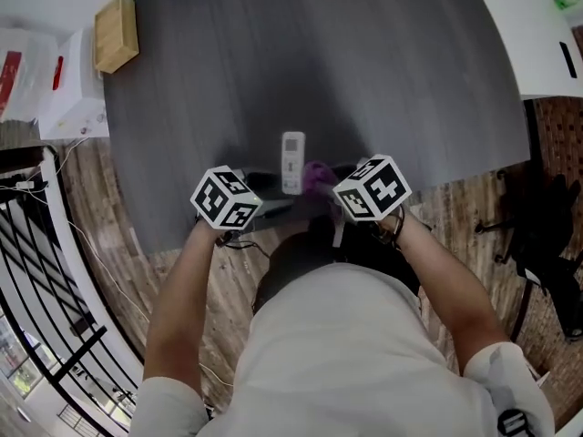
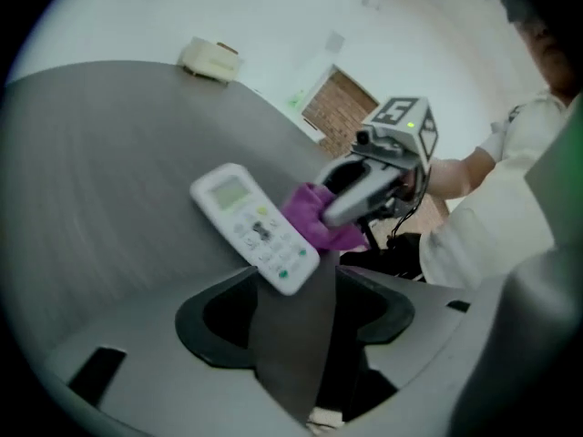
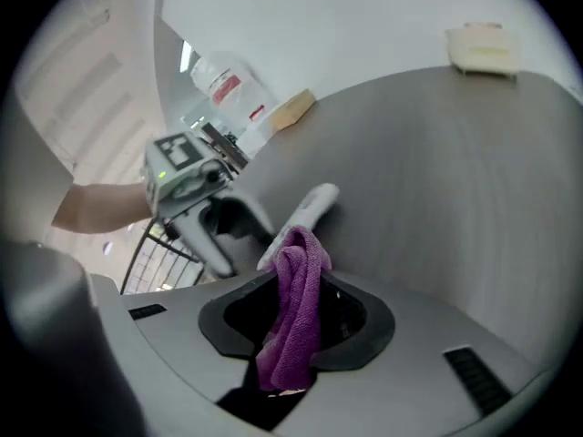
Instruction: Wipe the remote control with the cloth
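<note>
Purple knit cloth hangs bunched, pinched in right gripper fingers, ready for rubbing. It sits at 3 o'clock of the white slim remote control, which lies flat near the dark grey counter front edge. Left gripper fingers are wide apart, gripping nothing, at the remote's 7 o'clock, probably to steady it. No containers; tan wooden block at 10 o'clock.

A big grey surface has a small wooden block at its far left corner. Beside it are white boxes, and below lie a wooden floor and black bars.
</note>
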A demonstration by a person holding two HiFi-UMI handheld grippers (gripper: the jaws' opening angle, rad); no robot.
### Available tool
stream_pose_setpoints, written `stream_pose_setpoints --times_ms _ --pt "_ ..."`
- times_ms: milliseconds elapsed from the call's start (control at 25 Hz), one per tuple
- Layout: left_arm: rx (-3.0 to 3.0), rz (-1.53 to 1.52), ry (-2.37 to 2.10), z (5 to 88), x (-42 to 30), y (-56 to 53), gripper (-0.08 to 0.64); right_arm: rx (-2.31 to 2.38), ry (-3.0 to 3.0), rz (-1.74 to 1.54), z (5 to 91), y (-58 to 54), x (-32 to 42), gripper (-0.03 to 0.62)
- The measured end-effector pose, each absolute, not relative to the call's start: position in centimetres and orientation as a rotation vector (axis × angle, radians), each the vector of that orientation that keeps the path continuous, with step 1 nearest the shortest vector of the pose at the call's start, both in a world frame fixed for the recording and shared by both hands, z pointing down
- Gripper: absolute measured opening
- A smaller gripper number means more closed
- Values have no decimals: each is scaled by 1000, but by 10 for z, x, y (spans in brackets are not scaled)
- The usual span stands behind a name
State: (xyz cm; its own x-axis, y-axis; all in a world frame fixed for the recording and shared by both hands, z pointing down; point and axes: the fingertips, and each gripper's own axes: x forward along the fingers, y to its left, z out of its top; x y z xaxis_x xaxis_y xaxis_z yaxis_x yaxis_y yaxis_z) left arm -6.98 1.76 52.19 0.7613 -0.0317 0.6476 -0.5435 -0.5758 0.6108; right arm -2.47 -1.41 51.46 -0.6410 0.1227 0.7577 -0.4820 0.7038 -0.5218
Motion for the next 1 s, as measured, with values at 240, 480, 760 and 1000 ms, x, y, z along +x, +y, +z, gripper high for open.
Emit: stream_pose_setpoints --times_ms 240,480,760,1000 --pt "2042 572 -595 524 -49 30 256 237 -2058 751 517 -37 -26 112" --pt "2096 620 -684 516 -65 10 256 181 -2009 567 517 -19 -16 112" --pt "2333 818 -862 492 -72 1 255 201 -1989 214 496 -82 -15 112" --pt "2634 1257 -538 514 -38 4 255 -97 -1941 -450 498 -116 -98 112"
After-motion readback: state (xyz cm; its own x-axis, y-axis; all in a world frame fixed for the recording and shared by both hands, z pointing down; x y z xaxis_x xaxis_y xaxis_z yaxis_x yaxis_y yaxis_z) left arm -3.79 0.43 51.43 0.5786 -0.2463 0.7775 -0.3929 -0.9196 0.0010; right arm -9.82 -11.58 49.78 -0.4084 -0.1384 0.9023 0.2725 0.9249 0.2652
